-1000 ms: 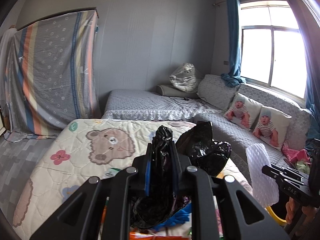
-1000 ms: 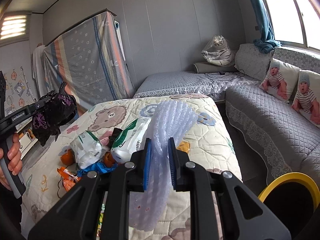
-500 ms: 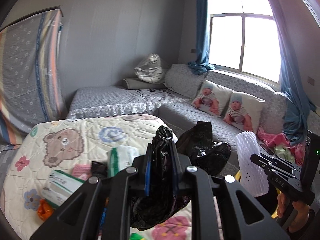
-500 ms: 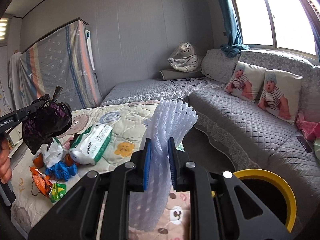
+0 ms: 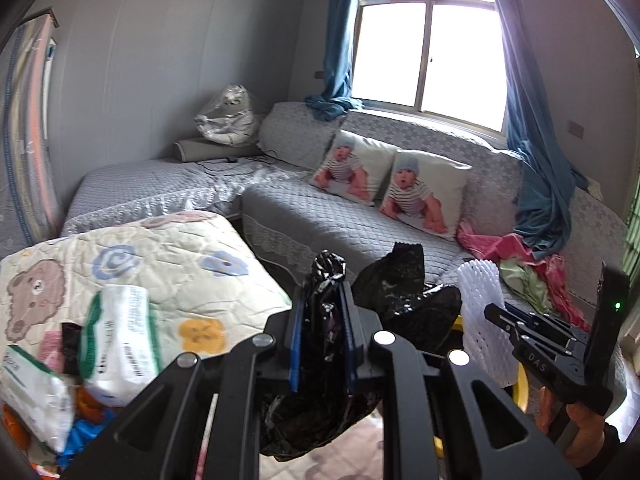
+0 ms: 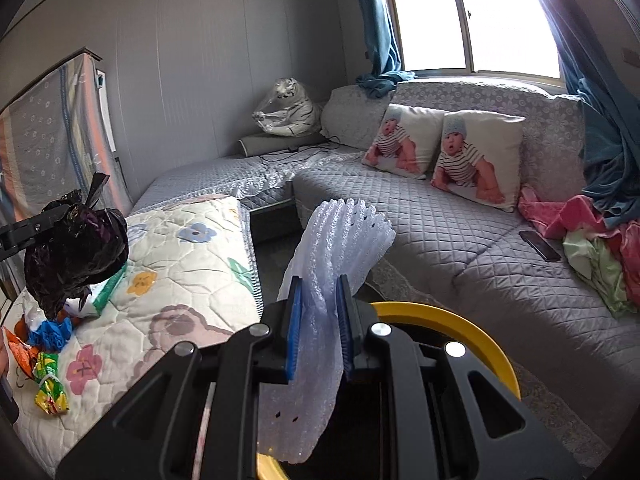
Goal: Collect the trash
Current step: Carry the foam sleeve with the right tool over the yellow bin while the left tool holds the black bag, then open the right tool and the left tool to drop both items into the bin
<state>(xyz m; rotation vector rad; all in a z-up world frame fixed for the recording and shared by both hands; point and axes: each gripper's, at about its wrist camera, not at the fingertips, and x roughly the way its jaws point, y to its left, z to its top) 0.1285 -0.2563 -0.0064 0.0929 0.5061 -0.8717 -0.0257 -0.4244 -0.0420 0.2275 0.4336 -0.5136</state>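
Black crinkled film fills your left tongs (image 5: 322,334): they are clenched on a crumpled black plastic bag (image 5: 320,392), glossy and limp, bulging out below and to the right of the blue pads. Your right tongs (image 6: 318,326) are clamped on a white foam net sleeve (image 6: 332,264), a soft, ribbed, perforated mesh that fans out above the pads and droops beneath them. Directly under that sleeve sits the yellow-rimmed bin (image 6: 476,330), round with a dark lining, so the sleeve looks ready to drop; the bag hangs off to the left, near but not over the rim as far as I can judge.

So two pieces are in hand and neither is binned yet. More remains on the quilted cartoon blanket (image 6: 188,264): soft white tissue packs (image 5: 116,340) with green print, a blue crumpled scrap (image 6: 50,334), an orange wrapper (image 6: 22,354) and a shiny green-yellow foil packet (image 6: 48,386). You have several trips left, I would judge.
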